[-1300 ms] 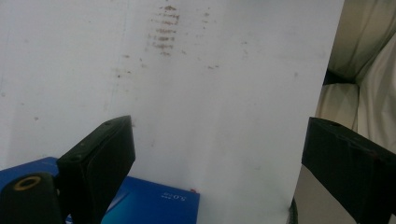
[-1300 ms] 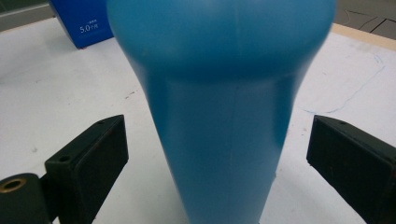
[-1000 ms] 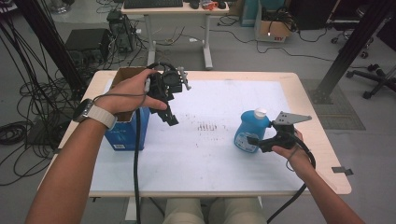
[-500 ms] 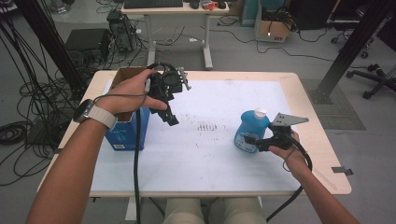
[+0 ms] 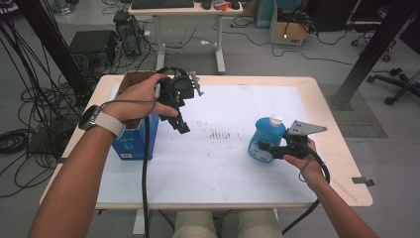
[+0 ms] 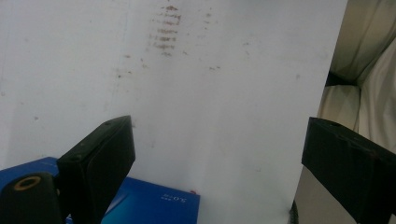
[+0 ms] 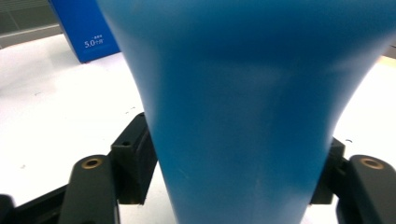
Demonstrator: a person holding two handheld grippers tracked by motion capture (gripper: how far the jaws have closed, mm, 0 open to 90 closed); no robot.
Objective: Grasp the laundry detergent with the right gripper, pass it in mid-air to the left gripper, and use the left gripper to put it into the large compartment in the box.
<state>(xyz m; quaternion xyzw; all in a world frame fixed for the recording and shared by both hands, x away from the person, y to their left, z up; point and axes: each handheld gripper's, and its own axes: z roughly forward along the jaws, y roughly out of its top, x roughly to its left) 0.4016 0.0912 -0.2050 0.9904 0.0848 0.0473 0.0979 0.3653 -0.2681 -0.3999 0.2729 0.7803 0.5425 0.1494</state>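
Note:
A blue bottle (image 5: 268, 135) with a white cap stands upright on the right part of the white table (image 5: 223, 168). My right gripper (image 5: 261, 148) reaches in from the right, low on the bottle. Its jaws have just been closing, and in the right gripper view (image 7: 233, 163) both pads press the sides of the bottle (image 7: 243, 93). My left gripper (image 5: 180, 125) hangs above the table's left half, tilted down, beside a blue box (image 5: 133, 143). In the left gripper view (image 6: 215, 158) the jaws stand wide apart with nothing between them.
The blue box carries an open cardboard carton (image 5: 133, 79) at its far side and stands at the table's left. Rusty smudges (image 5: 220, 134) mark the middle of the mat. Cables trail from both grippers. Desks, cables and chairs stand on the floor beyond.
The right gripper's jaws have drawn in against the blue bottle. Both hands have kept their places, and the left gripper looks the same.

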